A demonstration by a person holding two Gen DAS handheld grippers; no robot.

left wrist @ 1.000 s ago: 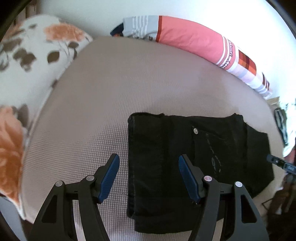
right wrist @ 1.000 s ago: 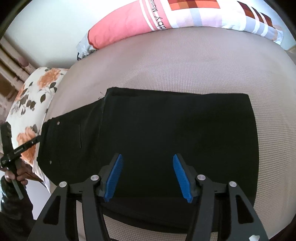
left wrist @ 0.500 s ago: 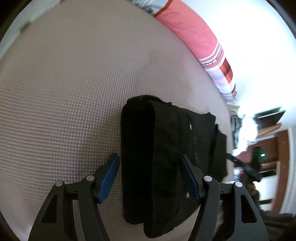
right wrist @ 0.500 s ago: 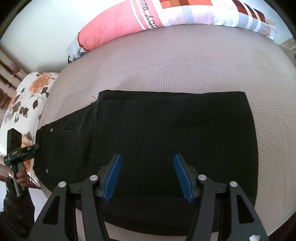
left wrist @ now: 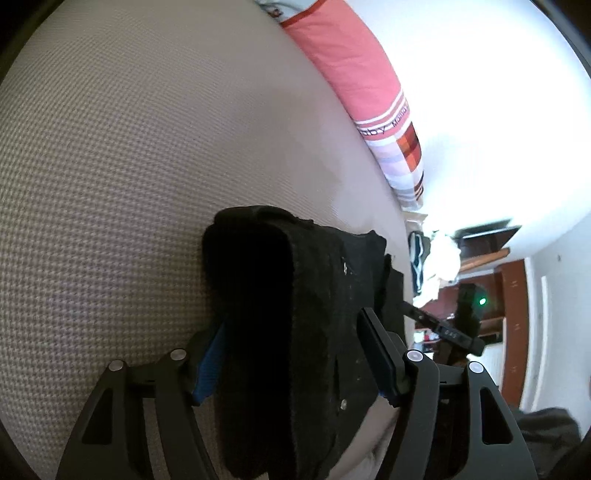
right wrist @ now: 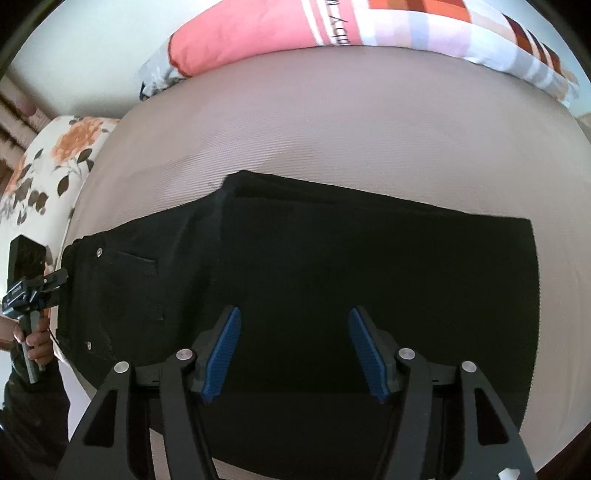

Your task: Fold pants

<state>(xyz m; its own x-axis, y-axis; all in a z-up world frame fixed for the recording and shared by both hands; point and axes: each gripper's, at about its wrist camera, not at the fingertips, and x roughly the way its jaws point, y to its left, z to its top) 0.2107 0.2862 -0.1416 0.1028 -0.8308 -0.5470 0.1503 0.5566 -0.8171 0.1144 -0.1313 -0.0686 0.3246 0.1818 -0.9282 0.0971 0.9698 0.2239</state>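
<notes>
The black pants [right wrist: 369,266] lie folded on the bed, with the waist and its rivets at the left of the right wrist view. My right gripper [right wrist: 294,314] hovers over the folded legs near the front edge. Its jaws are opening and its blue pads [right wrist: 223,354] hold nothing. In the left wrist view the thick waist end of the pants [left wrist: 280,277] runs between the fingers of my left gripper [left wrist: 291,325]. One blue pad [left wrist: 376,354] rests beside the fabric and the other is half hidden by the fold. The jaws stand wide and do not squeeze.
The bed cover [right wrist: 332,129] is beige and waffle-textured. A pink striped pillow [right wrist: 258,33] lies along its far edge and a floral pillow [right wrist: 48,158] at the left. A hand [right wrist: 35,343] holds the left tool off the bed's edge. Wooden furniture [left wrist: 509,314] stands beyond the bed.
My left gripper has tilted and come down onto the waist end, so the fabric now sits between its fingers. The right gripper has shifted over the pants and its jaws have widened a little.
</notes>
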